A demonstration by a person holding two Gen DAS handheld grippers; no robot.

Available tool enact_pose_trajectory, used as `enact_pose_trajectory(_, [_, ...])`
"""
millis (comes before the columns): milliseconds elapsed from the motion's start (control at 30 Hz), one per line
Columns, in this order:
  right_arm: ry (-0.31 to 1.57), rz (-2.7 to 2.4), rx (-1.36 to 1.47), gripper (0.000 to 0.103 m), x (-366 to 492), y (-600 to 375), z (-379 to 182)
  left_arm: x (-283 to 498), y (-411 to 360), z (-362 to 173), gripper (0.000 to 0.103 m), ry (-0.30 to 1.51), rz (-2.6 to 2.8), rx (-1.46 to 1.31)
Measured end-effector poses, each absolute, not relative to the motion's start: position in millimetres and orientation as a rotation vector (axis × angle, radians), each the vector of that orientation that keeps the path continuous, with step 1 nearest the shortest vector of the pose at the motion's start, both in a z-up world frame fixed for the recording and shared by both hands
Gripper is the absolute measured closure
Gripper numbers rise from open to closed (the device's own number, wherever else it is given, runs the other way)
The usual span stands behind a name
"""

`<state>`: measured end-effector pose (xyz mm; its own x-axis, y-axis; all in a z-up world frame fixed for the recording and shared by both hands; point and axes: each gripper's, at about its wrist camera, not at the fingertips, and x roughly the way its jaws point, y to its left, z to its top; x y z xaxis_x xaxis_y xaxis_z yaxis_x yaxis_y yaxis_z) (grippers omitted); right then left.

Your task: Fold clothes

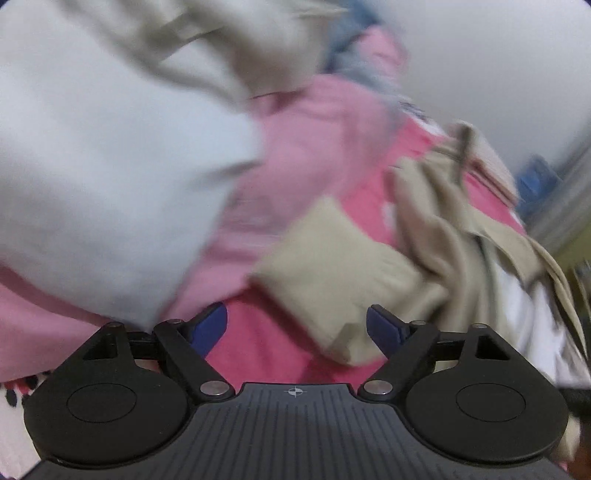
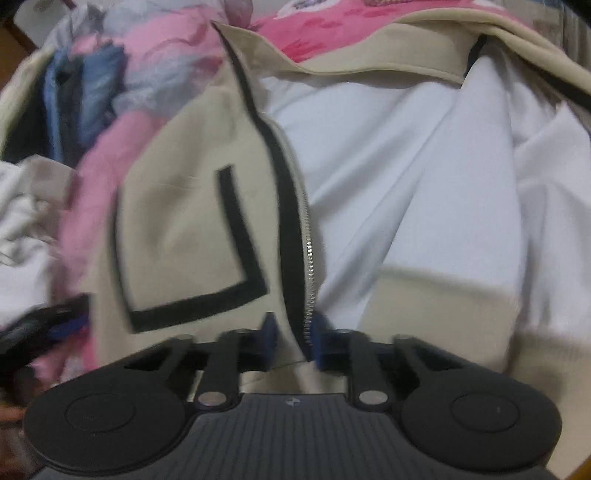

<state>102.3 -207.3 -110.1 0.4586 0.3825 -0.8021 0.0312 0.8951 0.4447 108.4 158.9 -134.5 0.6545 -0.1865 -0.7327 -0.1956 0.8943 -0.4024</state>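
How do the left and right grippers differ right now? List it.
The left gripper is open with nothing between its fingers; the right gripper is shut on the beige jacket at its zipper edge. The left faces pink bedding, the right the jacket. Both have blue fingers.

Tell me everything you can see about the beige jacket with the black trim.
The jacket is beige, smooth woven-looking cloth, with black trim along its front edge and a black L-shaped line like a pocket outline. A silver zipper runs down that edge. It lies open and rumpled, showing a white lining, on a pink bedcover beside piled clothes. The right claw is shut on the zipper edge near the hem. The left view is blurred; its cuff lies ahead of the open left claw.
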Motion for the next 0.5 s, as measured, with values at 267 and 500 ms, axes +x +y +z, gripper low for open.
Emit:
enact_pose_trajectory(267, [0.93, 0.66, 0.656, 0.093, 65, -140, -76, 124, 156, -151, 0.04, 0.768, 0.086, -0.487])
enact_pose_trajectory(500, [1.136, 0.631, 0.468, 0.085, 62, -81, -124, 127, 157, -144, 0.092, 0.697, 0.118, -0.495])
